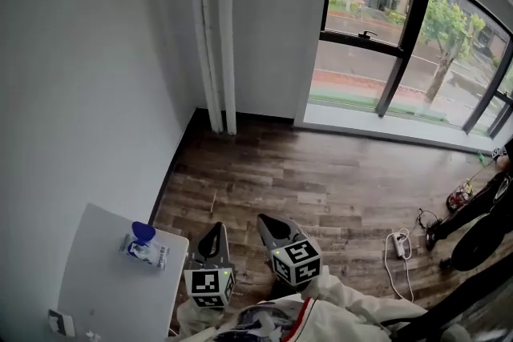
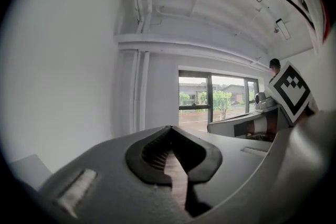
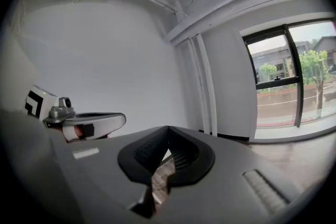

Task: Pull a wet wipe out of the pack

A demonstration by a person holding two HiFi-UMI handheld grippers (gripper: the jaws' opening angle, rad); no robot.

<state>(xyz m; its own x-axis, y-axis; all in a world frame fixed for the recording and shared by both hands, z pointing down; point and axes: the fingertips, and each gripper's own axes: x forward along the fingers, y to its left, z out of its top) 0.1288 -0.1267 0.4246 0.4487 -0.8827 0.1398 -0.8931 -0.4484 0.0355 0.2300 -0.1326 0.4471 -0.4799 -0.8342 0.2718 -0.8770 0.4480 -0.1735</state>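
Pack of wet wipes lies on the white table in the lower left of the head view, its blue lid flipped up. It sits near the table's right edge, with bare tabletop around it. A small pale device rests at the table's lower left corner; what it is cannot be told.

Both grippers hang to the right of the table, low in the middle of the frame, over the wood floor. The left gripper is the nearer one, just beside the table's edge but clear of the pack, touching nothing. The right gripper is further right, well apart from the pack. Neither points at the pack.

In the left gripper view, the left gripper has its jaws pressed together at the tips with nothing between them; only floor shows through the gap behind the pads. In the right gripper view, the right gripper is likewise closed and empty. The pack shows in neither gripper view.

Beyond them, white pipes run down the wall corner, a large window fills the upper right, and a power strip with its cord lies on the floor at lower right.
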